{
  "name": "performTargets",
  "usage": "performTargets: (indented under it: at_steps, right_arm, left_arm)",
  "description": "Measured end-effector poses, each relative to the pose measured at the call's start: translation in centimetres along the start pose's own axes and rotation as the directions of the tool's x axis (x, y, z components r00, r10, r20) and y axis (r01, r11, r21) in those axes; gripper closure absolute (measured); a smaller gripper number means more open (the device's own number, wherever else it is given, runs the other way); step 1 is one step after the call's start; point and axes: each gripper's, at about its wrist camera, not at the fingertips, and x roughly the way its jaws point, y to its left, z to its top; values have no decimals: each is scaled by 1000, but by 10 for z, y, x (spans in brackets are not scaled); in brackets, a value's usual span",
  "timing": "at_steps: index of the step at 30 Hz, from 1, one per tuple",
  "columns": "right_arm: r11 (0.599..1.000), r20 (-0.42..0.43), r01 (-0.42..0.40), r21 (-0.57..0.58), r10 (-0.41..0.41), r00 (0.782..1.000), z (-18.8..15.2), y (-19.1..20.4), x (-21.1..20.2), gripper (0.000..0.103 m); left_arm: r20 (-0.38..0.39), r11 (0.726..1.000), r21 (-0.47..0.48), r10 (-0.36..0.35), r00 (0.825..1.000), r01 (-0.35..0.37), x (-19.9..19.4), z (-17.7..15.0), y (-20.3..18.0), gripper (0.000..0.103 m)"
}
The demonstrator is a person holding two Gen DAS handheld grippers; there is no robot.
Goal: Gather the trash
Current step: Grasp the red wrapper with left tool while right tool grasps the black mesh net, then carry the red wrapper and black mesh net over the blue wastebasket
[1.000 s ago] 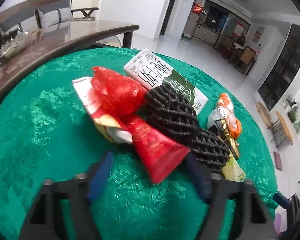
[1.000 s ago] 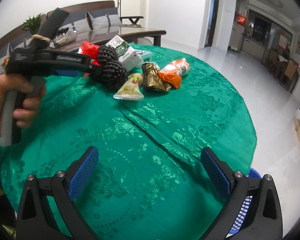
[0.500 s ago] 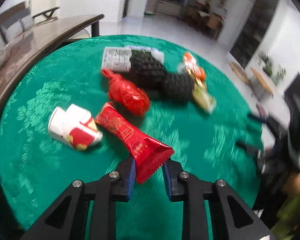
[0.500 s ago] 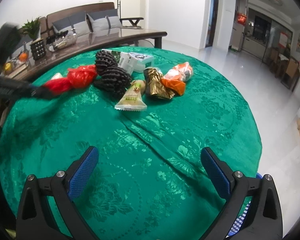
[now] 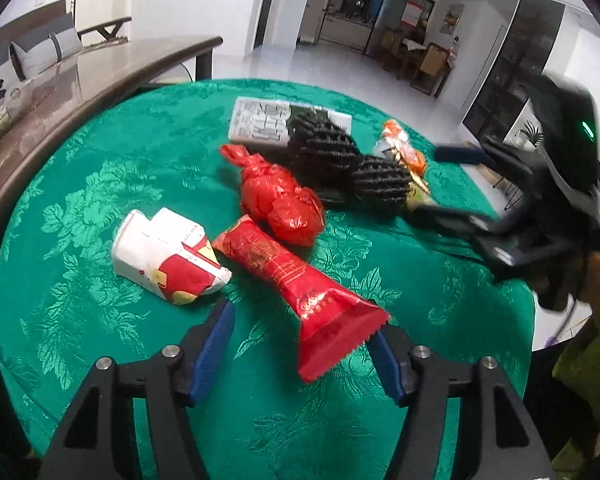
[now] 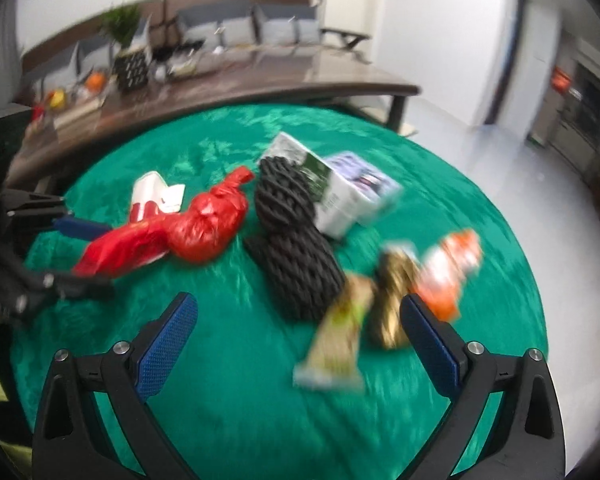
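Observation:
A long red wrapper (image 5: 292, 276) lies flat on the green tablecloth (image 5: 100, 184), its crimped end between the pads of my left gripper (image 5: 300, 352). The jaws are opening and do not press on it. Beside it lie a crushed paper cup (image 5: 160, 256) and a knotted red bag (image 5: 280, 200). My right gripper (image 6: 298, 344) is wide apart, closing slightly, and hovers over a green-yellow wrapper (image 6: 336, 340) without touching it. Black foam nets (image 6: 296, 248), a gold wrapper (image 6: 392, 304) and an orange wrapper (image 6: 448, 272) lie around it.
A milk carton (image 5: 260, 120) lies behind the nets. A dark curved table (image 5: 100, 76) with clutter stands just beyond the round table's far left edge. The right gripper (image 5: 452, 186) and a hand reach in from the right in the left wrist view.
The left gripper closed on the red wrapper, pulled it out of the pile, and has now opened. The right gripper swung in toward the wrappers at the pile's right side.

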Motion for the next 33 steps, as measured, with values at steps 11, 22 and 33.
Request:
performTargets:
  at_steps: [11, 22, 33]
  right_arm:
    - [996, -89, -69, 53, 73, 993, 8, -1, 4, 66]
    - [951, -160, -79, 298, 132, 978, -88, -8, -62, 63]
    - [952, -162, -87, 294, 140, 977, -105, -8, -58, 57]
  left_arm:
    - [42, 992, 12, -122, 992, 122, -29, -7, 11, 37]
    - [-6, 998, -52, 43, 999, -43, 2, 1, 1, 30]
    - [-66, 998, -58, 36, 997, -40, 24, -4, -12, 83]
